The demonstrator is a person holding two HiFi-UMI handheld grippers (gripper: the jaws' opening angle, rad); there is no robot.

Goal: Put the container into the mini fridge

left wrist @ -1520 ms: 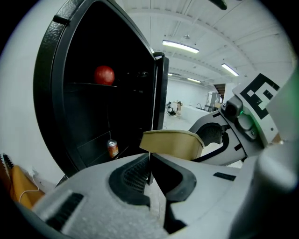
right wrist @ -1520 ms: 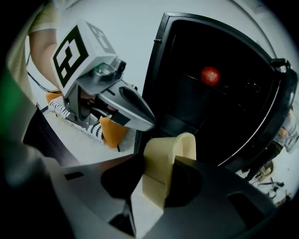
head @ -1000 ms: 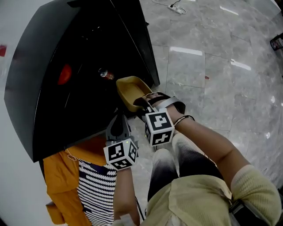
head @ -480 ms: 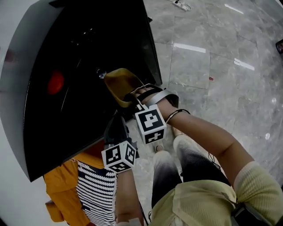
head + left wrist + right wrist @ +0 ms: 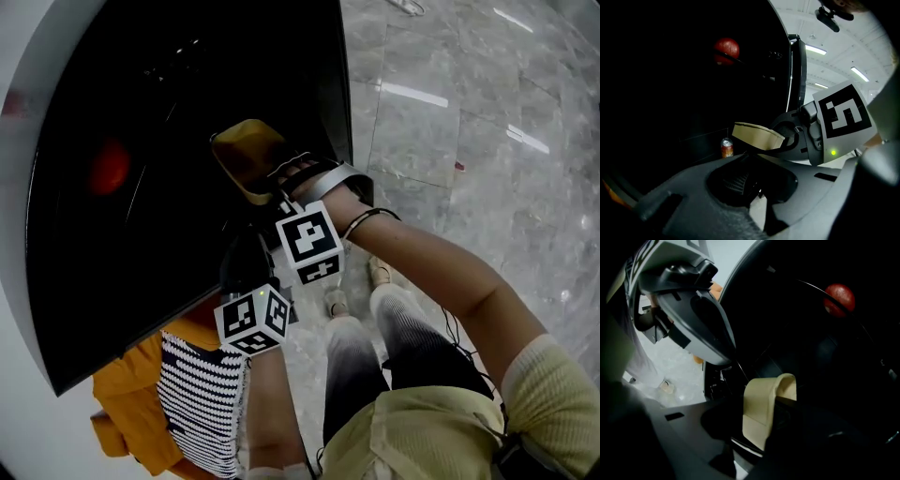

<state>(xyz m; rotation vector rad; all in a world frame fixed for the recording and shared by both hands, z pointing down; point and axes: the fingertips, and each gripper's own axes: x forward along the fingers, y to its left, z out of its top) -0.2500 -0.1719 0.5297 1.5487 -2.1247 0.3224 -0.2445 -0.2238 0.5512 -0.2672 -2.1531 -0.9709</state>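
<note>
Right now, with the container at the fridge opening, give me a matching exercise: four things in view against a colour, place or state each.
Things:
A. container
B. can
C. red round object
D. floor

Descriptions:
1. grey glossy tiles
2. upright, low in the mini fridge
3. high in the dark interior
4. tan, clamped in the right gripper's fingers

Pairs: A-4, B-2, C-3, D-1
</note>
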